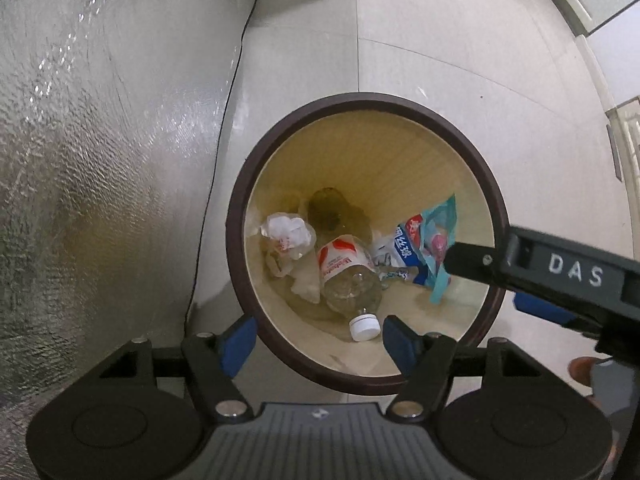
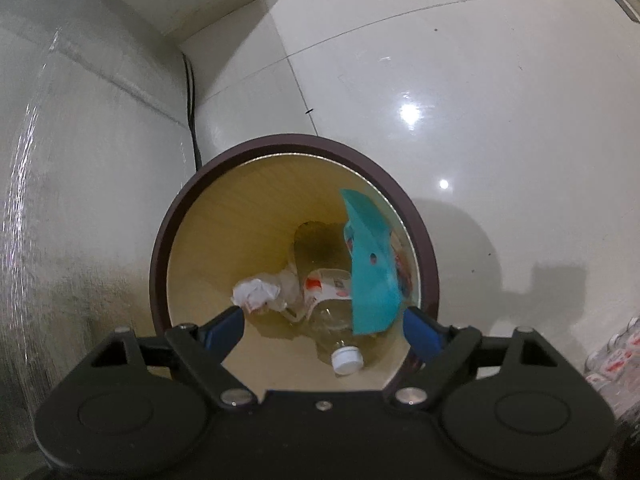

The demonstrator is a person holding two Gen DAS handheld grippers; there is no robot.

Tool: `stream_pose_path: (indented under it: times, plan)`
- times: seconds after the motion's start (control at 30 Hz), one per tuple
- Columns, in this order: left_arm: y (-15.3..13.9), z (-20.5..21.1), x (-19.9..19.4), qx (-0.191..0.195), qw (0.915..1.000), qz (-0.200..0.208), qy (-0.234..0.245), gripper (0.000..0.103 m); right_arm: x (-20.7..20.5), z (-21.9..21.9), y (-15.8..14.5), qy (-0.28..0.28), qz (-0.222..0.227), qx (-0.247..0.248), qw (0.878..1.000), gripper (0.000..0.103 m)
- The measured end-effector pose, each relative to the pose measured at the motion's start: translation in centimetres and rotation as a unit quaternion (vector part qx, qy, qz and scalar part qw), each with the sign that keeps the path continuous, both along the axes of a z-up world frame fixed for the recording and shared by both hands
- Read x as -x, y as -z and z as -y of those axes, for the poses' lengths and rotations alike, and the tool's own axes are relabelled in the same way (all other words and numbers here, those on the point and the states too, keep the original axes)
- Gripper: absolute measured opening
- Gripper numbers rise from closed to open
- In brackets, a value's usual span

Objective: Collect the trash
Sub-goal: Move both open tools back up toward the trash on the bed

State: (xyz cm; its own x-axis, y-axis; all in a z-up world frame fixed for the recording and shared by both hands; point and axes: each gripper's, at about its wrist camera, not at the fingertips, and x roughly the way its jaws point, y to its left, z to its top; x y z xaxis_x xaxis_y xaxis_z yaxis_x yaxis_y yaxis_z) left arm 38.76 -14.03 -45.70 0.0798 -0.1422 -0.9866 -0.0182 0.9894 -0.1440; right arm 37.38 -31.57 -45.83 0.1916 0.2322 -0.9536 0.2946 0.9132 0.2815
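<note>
The left gripper (image 1: 318, 338) stands wide open with nothing between its blue pads (image 1: 240, 342), poised above the near rim of the waste bin (image 1: 240, 216) and pointing steeply down into it. The right gripper (image 2: 324, 330) is spread just as wide and also holds nothing; it looks down over the same bin's near rim (image 2: 160, 248). In the left wrist view the right gripper's dark finger (image 1: 472, 258), marked DAS, reaches in from the right edge over the bin's right rim, its tip in front of the teal wrapper.

Inside the bin, nearest the grippers, lies a clear plastic bottle (image 1: 348, 280) on its side, its white cap (image 1: 364, 329) toward the near wall and a red-and-white label around its body. Beside it on the left sits a crumpled white wad of paper or plastic (image 1: 286, 234) (some red print shows on it). To the right a teal and blue printed wrapper (image 1: 434, 244) leans against the bin's right wall; in the right wrist view its teal sheet (image 2: 372, 264) stands upright over the bottle. A dark patch (image 1: 328, 210) marks the bottom beyond them (whether stain or object cannot be told).

The bin is round, with a dark brown rim and pale yellow inner wall, standing on a glossy pale tiled floor (image 2: 460, 60) just beside a silvery textured panel (image 1: 80, 160). A black cable (image 2: 194, 120) runs down along the panel's edge behind the bin.
</note>
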Motion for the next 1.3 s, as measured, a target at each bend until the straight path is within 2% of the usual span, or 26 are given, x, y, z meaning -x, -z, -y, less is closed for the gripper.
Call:
stream_pose_path:
  times: [0.4, 0.47, 0.77, 1.0, 1.3]
  plan:
    - [-2.3, 0.1, 0.8, -0.02, 0.9994, 0.026, 0.008, 0.076, 1.1, 0.2, -1.8, -0.054, 0.016, 0.042, 0.997, 0.088]
    - [-2.6, -0.1, 1.0, -0.021, 0.9994, 0.026, 0.005, 0.077, 1.5, 0.5, -2.5, -0.051, 0.024, 0.049, 0.997, 0.093]
    - [-5.4, -1.6, 2.9, -0.042, 0.9984, 0.038, -0.005, 0.085, 3.9, 2.3, -5.2, -0.018, 0.048, 0.064, 0.997, 0.101]
    - [-7.5, -2.6, 4.5, -0.065, 0.9963, 0.055, -0.012, 0.102, 6.9, 2.9, -6.7, -0.017, 0.053, 0.079, 0.995, 0.103]
    - [-10.0, -2.6, 7.1, -0.063, 0.9955, 0.071, -0.006, 0.103, 10.4, 3.6, -9.4, -0.032, 0.075, 0.101, 0.992, 0.103]
